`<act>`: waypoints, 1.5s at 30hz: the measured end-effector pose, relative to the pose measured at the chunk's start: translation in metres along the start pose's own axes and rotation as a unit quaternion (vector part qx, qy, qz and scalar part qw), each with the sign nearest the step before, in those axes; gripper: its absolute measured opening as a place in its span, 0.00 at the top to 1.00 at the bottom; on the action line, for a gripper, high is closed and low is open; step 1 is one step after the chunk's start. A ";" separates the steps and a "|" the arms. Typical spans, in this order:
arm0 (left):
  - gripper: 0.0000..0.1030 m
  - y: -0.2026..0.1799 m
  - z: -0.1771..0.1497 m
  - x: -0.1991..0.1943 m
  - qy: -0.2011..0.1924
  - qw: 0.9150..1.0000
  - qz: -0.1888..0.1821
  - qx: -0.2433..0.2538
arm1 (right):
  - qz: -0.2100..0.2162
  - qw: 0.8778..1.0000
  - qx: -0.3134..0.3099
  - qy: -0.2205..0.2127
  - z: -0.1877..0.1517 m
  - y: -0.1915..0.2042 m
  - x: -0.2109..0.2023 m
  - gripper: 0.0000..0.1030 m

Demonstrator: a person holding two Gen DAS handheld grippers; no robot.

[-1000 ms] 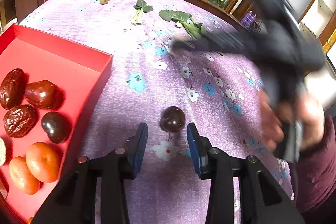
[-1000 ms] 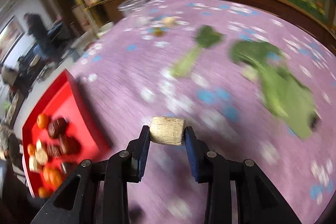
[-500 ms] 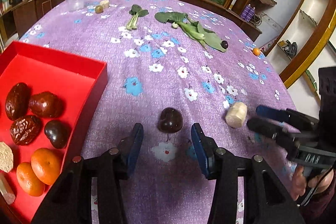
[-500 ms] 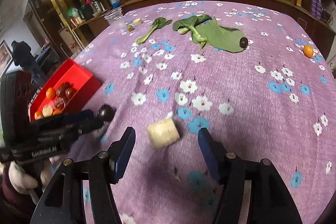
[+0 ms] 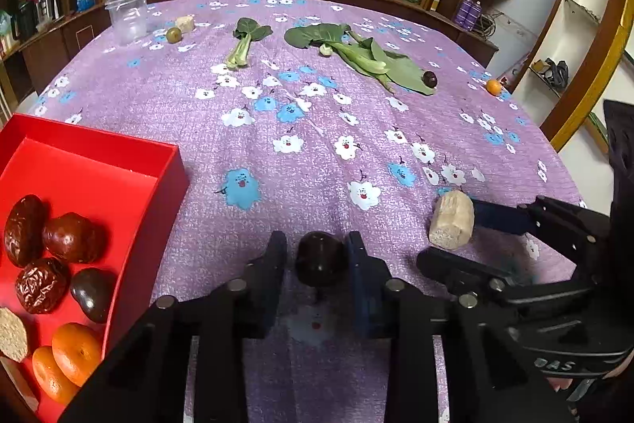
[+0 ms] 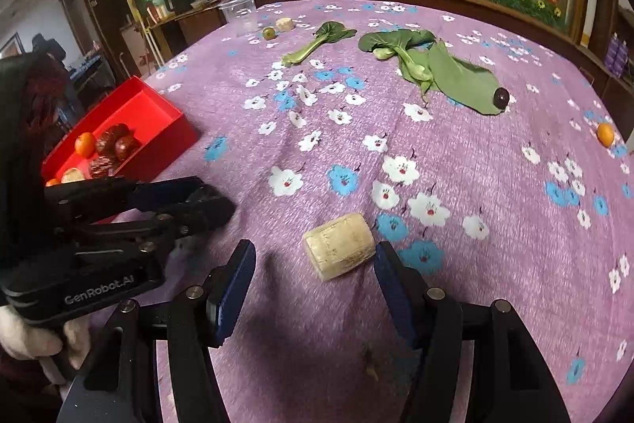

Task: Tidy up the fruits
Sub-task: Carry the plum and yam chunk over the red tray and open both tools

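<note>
Left gripper (image 5: 317, 256) fingers have just closed, now pinching the dark fruit (image 5: 320, 257) on the tabletop (image 5: 317, 145). Right gripper (image 6: 313, 272) fingers spread, not touching the beige chunk (image 6: 339, 251) lying between them, nearer the right finger. Red tray (image 5: 99, 169) of fruit sits left of the left fingers.

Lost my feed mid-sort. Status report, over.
Left tongs shut on dark plum. Right tongs open around loose pale cane chunk. Red tray beside, path clear.
</note>
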State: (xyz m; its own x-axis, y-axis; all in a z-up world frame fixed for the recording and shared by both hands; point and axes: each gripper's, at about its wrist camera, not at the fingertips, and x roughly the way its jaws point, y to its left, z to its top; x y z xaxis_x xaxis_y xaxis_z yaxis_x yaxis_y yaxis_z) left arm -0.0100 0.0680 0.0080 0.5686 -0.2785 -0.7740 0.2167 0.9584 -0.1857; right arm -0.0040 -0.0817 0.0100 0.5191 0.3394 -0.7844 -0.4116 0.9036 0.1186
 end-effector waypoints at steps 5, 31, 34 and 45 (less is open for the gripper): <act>0.78 -0.003 -0.001 -0.001 -0.001 1.000 -0.001 0.010 | -0.010 1.000 -0.002 -0.001 0.002 0.001 0.005 0.45; 0.78 0.095 -0.032 -0.124 -0.098 0.987 0.060 -0.113 | 0.046 0.997 -0.032 -0.047 0.003 0.097 -0.058 0.61; 0.78 0.124 -0.036 -0.137 -0.111 0.980 0.080 -0.144 | 0.068 0.996 -0.044 -0.044 0.008 0.122 -0.050 0.61; 0.78 0.188 -0.048 -0.158 -0.138 0.961 0.142 -0.191 | 0.123 0.987 -0.104 -0.027 0.026 0.210 -0.009 0.61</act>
State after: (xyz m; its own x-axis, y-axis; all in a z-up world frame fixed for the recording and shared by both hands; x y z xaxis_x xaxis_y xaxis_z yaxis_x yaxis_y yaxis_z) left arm -0.0969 0.2947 0.0666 0.7617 0.0430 -0.6465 -0.2559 0.9366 -0.2392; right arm -0.0754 0.1123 0.0580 0.4205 0.5603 -0.7136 -0.6725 0.7204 0.1694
